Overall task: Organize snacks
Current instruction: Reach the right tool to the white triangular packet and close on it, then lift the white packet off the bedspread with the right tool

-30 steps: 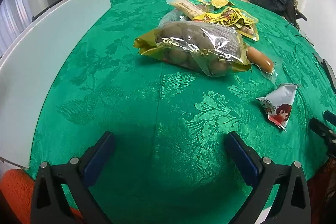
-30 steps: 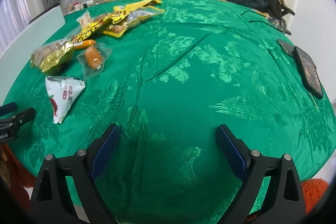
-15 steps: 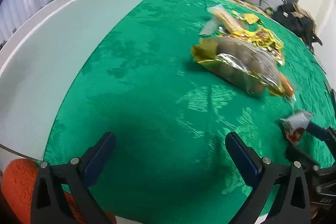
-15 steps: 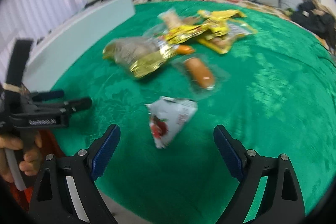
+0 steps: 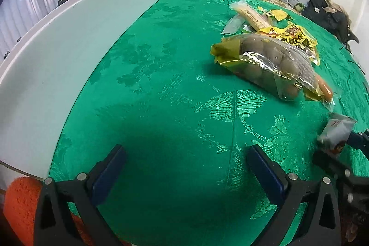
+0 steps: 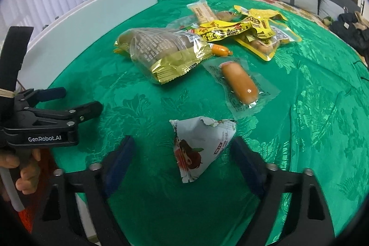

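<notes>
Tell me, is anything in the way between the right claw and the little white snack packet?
No. The white packet lies on the green cloth right between the right claw's closing fingers, apart from the wrapped sausage and big bag behind it.

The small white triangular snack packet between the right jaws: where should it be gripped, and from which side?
Grip the white packet across its puffy middle, coming down from the near edge as the right gripper does now. It tapers to a flat sealed tip nearest the camera, offering little hold. The jaws, just closing, straddle it without pressing yet. The sausage pack lies clear behind.
</notes>
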`<state>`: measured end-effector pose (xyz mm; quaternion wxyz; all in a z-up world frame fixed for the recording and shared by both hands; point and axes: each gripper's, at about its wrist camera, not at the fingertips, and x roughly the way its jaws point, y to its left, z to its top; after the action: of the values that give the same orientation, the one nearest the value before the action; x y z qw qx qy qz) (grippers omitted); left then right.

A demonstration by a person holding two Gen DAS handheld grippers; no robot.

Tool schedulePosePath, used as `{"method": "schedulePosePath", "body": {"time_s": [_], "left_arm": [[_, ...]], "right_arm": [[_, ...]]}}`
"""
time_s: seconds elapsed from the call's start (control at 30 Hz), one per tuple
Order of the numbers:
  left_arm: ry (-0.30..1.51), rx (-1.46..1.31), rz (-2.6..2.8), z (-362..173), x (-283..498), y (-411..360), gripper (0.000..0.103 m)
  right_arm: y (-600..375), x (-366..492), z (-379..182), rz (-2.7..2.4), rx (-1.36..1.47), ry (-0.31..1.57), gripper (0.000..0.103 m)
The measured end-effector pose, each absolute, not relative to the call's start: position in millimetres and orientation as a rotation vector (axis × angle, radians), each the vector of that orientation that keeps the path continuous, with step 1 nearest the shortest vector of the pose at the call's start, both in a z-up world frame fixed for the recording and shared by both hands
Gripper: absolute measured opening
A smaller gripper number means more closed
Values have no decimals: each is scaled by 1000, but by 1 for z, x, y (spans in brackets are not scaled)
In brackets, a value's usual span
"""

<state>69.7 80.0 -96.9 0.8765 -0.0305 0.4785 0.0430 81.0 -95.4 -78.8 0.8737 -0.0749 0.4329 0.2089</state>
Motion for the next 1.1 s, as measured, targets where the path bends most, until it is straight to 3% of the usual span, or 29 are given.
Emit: {"method": "schedulePosePath", "body": {"time_s": [0.03, 0.13, 0.33, 0.77, 1.1], "left_arm": [[997, -63, 90, -97, 69, 80, 103], [995, -62, 90, -97, 69, 80, 103], [991, -60, 89, -97, 70, 79, 103], [981, -59, 89, -97, 71, 78, 103], [965, -58, 91, -98, 71, 78, 103]], "right_arm": [[-95, 81, -78, 439, -161, 904, 60], [-96, 83, -79, 442, -147, 900, 55], [-99, 81, -77, 437, -130, 880, 49], [-162, 81, -49, 265, -9, 756, 49], [-225, 105, -69, 81, 81, 799, 51]]}}
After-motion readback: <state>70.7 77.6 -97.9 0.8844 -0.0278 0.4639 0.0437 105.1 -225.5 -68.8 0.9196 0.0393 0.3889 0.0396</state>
